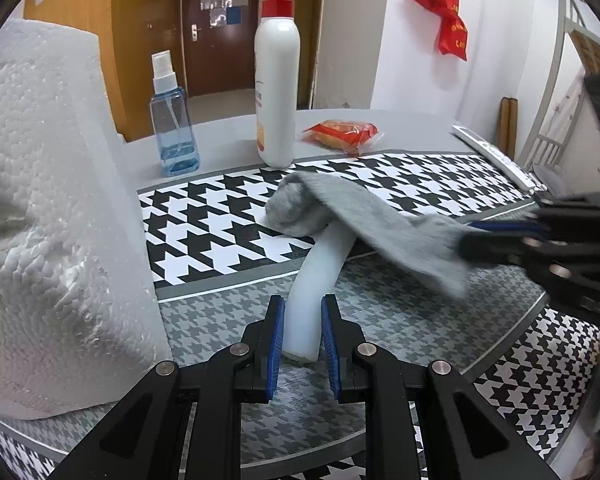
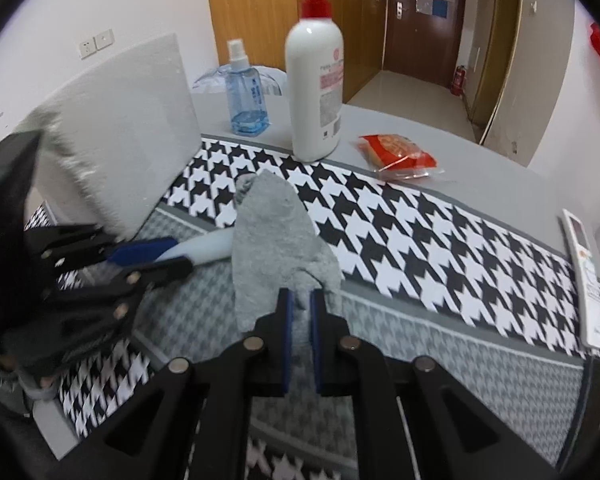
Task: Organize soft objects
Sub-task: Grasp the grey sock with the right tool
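A grey sock (image 1: 364,220) is stretched over the far end of a white curved foam form (image 1: 316,280) above the houndstooth mat. My left gripper (image 1: 302,314) is shut on the near end of the white form. My right gripper (image 2: 300,304) is shut on the sock's open cuff (image 2: 302,300); it shows at the right in the left wrist view (image 1: 496,236). In the right wrist view the sock (image 2: 272,232) hangs over the white form (image 2: 204,250), which my left gripper (image 2: 148,258) holds from the left.
A big paper towel roll (image 1: 48,216) stands close on the left. A blue spray bottle (image 1: 172,128), a white pump bottle (image 1: 276,88) and a red snack packet (image 1: 344,134) stand behind the mat. A white remote (image 2: 584,276) lies at the right edge.
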A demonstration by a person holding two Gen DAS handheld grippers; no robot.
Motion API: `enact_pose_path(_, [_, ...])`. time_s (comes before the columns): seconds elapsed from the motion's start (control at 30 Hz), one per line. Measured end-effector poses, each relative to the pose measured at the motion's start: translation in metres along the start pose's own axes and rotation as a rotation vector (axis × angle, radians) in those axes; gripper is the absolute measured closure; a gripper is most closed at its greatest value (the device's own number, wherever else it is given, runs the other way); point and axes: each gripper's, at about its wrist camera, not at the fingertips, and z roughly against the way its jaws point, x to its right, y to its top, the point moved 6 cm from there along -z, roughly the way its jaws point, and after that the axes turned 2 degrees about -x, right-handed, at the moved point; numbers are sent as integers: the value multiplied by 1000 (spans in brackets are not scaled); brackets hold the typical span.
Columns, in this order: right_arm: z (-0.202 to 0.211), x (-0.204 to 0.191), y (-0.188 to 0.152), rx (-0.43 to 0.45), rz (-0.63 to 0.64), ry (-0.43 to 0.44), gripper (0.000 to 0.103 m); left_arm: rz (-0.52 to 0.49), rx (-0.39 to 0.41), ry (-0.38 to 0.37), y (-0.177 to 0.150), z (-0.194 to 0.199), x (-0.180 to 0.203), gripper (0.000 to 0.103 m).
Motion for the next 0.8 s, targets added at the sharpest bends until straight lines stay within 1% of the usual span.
enact_pose_path(0.17, [31, 3, -14, 47, -22, -29, 92, 3, 4, 5, 0, 0, -1, 83])
enact_pose_path(0.3, [48, 15, -25, 69, -59, -72, 92, 2, 9, 10, 0, 1, -1, 83])
enact_pose_path(0.43, [57, 27, -35, 63, -110, -85, 92, -1, 14, 9, 0, 2, 0, 83])
enact_pose_path(0.6, [56, 32, -44, 51, -124, -98, 91, -11, 17, 4, 1, 2, 3, 82])
enact_pose_path(0.67, [54, 33, -44, 54, -131, -90, 84, -15, 17, 1, 1, 2, 4, 78])
enact_pose_path(0.73, [49, 33, -45, 43, -125, -98, 66, -17, 15, -6, 1, 2, 4, 75])
enact_pose_path(0.77, [49, 33, -45, 46, -123, -103, 62, -20, 16, -6, 1, 2, 5, 74])
enact_pose_path(0.8, [47, 32, -44, 53, -120, -100, 54, -24, 15, -4, 1, 2, 5, 70])
